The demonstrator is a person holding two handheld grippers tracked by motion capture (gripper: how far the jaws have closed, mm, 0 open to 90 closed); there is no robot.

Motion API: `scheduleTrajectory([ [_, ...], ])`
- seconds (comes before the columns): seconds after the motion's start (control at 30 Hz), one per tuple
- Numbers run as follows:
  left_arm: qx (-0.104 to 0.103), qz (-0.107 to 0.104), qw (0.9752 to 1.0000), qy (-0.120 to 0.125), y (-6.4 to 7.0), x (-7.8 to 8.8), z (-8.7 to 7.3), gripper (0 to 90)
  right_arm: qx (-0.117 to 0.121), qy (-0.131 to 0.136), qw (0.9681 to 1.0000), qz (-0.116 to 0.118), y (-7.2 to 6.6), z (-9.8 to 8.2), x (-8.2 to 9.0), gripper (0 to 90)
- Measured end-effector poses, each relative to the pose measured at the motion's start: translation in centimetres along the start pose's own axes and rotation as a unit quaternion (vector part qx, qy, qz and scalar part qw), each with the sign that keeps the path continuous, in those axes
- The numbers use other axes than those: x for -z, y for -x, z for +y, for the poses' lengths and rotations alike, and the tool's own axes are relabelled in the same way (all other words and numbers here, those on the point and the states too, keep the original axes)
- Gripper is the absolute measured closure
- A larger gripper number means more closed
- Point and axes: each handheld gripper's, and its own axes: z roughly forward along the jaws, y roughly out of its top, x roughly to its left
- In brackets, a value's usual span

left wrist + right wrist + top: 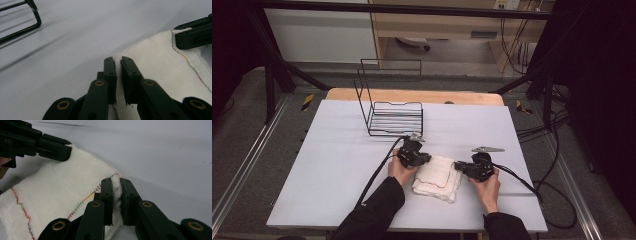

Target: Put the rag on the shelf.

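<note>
Folded white cloth with rainbow-stitched edge lies on pale counter. Left gripper jaws pinch one cloth corner between them. Right gripper jaws pinch other corner. Cloth looks soft, light, floppy; middle likely sags. Corners good hold spots.

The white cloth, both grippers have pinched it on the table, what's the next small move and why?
Probably lift both grippers together, a little and evenly. The left gripper and the right gripper each have their jaws shut on an edge of the folded white cloth, which lies on the table, so both grips look ready. The wire rack stands beyond.
</note>
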Motion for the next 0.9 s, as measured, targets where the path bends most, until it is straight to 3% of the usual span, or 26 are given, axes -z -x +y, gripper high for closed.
scheduleTrajectory([
  [0.13, -0.002, 0.0, 1.0, 0.006, 0.1, 0.5, 0.0, 82.6, 0.004, 0.008, 1.0, 0.0, -0.2, 0.1, 0.3, 81.9],
  [0.33, 0.001, -0.01, 0.9992, 0.039, 0.3, 2.4, 0.0, 82.7, 0.012, 0.038, 0.9991, 0.014, -0.8, 0.4, 1.3, 81.9],
  [0.9, -0.024, -0.018, 0.9959, 0.085, 1.6, 6.4, -0.4, 82.8, 0.054, 0.085, 0.9946, 0.021, -3.1, 0.9, 3.6, 82.1],
])
